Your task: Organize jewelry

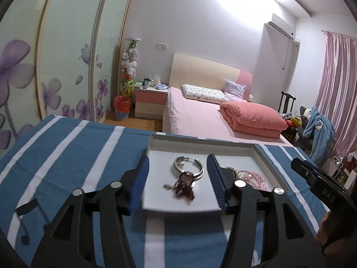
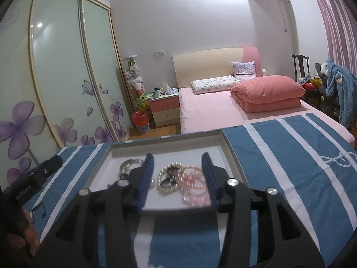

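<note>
A shallow white tray (image 1: 234, 150) lies on a blue cloth with white stripes. Its left half holds a silver bangle (image 1: 188, 166) and a dark red beaded piece (image 1: 184, 187). Pink and pearl bracelets (image 1: 252, 177) are piled on its right side. My left gripper (image 1: 177, 159) hovers open over the tray's near edge, and the bangle shows between its fingers untouched. In the right wrist view my right gripper (image 2: 177, 156) is open above the pearl bracelets (image 2: 169, 176) and pink beads (image 2: 196, 187). Its left finger hides part of the bangle (image 2: 127, 165). Neither gripper holds anything.
The striped cloth (image 1: 67, 156) spreads to both sides of the tray (image 2: 225, 147). Behind it stands a pink bed (image 1: 196, 116) with a folded quilt. A nightstand (image 1: 149, 102), a red bin and sliding wardrobe doors are on the left. A chair with clothes (image 1: 316, 129) is on the right.
</note>
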